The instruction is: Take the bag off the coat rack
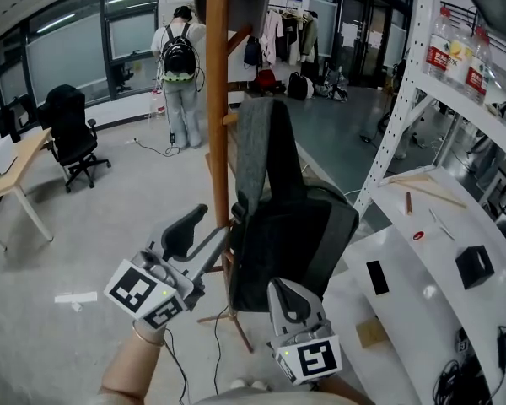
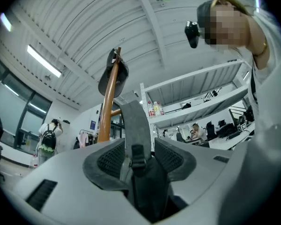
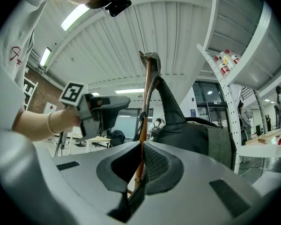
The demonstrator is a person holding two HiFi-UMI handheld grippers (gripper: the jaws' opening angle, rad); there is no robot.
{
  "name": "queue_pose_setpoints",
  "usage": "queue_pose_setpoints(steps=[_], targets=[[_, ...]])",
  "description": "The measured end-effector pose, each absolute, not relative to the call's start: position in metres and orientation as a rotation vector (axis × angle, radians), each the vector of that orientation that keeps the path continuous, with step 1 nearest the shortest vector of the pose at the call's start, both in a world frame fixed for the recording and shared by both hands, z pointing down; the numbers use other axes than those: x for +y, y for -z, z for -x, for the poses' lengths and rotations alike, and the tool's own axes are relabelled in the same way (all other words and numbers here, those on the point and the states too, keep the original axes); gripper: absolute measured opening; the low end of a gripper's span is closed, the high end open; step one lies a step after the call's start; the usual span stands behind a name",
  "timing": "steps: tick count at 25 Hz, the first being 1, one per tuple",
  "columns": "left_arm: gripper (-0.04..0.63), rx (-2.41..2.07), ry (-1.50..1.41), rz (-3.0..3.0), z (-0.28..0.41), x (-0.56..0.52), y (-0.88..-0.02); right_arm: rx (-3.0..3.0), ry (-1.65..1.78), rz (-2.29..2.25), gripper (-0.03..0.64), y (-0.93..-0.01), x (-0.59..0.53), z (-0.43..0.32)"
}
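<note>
A dark grey bag [image 1: 287,243] hangs by its strap [image 1: 255,142] from the wooden coat rack [image 1: 217,99]. My left gripper [image 1: 215,224] reaches in from the left at the bag's upper edge, next to the pole. In the left gripper view its jaws [image 2: 139,156] stand open with the buckled strap [image 2: 133,125] running up between the pads. The pole [image 2: 108,102] carries a cap [image 2: 113,76] on top. My right gripper [image 1: 287,292] points up under the bag's bottom, its jaws [image 3: 141,156] shut and empty. Its view shows the bag [image 3: 196,135] and the left gripper [image 3: 103,109].
White shelving [image 1: 422,99] with bottles [image 1: 443,45] stands close on the right, above a white table [image 1: 430,260] with small items. A person [image 1: 181,74] wearing a backpack stands at the back. An office chair [image 1: 72,133] and a desk [image 1: 8,175] are at the left.
</note>
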State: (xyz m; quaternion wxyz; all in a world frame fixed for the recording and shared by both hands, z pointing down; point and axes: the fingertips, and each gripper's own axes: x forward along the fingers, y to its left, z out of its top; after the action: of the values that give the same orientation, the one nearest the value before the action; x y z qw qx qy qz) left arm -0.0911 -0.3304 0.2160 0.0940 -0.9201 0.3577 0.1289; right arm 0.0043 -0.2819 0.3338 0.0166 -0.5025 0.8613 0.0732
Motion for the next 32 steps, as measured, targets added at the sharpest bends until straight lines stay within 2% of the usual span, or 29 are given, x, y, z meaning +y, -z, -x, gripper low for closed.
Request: queue_pose_setpoints(steps=[6,14,18,22,25,27,32], targets=[[0.262,0.828,-0.282,2.894,0.062,-0.375,-0.179,2.68,-0.244,1.567,0.025,-0.333,-0.285,-0.007],[0.267,0.433,-0.187,3.118,0.033,-0.394,-0.183,2.671,-0.215,1.549,0.025,-0.333,-0.288,-0.015],[0.267,0.184,-0.261,3.167,0.023,-0.388,-0.17,2.665,-0.229,1.544,0.025,-0.331,-0.29,-0.018],[0.264,0.191,-0.258,3.114,0.015,-0.39,-0.159,2.668,-0.297,1.544,0.025,-0.323,-0.295,-0.019],[0.184,0.272,-0.218,3.061,0.01,-0.392,-0.157,2.66,-0.374,1.559,0.025,-0.313,-0.301,-0.022],[0.051,0.307,-0.215,3.008,0.006,-0.391,-0.156,2.652,-0.388,1.568,0.025,-0.309,-0.304,-0.026],[0.043,0.39,-0.248,2.9,0.003,-0.385,-0.143,2.646,-0.395,1.586,0.025,-0.309,-0.306,-0.03]])
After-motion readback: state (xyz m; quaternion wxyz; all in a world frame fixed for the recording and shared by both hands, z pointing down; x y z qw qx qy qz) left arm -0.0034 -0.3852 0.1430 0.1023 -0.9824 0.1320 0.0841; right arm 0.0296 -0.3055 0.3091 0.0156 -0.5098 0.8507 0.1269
